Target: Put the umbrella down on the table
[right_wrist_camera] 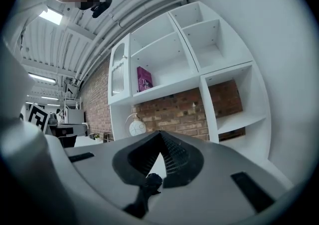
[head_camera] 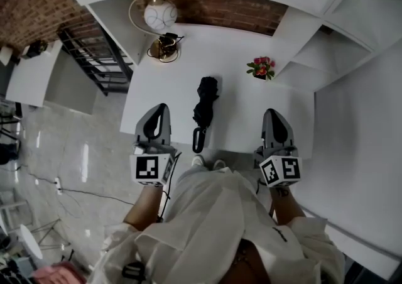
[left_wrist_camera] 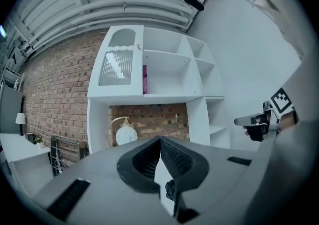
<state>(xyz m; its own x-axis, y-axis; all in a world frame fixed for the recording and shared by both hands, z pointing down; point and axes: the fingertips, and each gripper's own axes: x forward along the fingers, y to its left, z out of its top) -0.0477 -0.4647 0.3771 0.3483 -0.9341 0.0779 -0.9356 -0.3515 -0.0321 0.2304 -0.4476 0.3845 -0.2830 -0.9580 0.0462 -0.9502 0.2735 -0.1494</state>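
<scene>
My left tool (head_camera: 162, 108) and right tool (head_camera: 271, 113) are clenched empty. The head view alone shows the whole umbrella (head_camera: 204, 103) on the desk (head_camera: 232, 63), near the potted flowers (head_camera: 260, 68).

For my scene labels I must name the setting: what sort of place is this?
Probably a furnished room corner in a loft-style studio or office: a white table against a brick wall, white shelves above it, and a bare ribbed ceiling.

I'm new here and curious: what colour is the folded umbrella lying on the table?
The umbrella is black, on a white table; clearest in the head view.
</scene>
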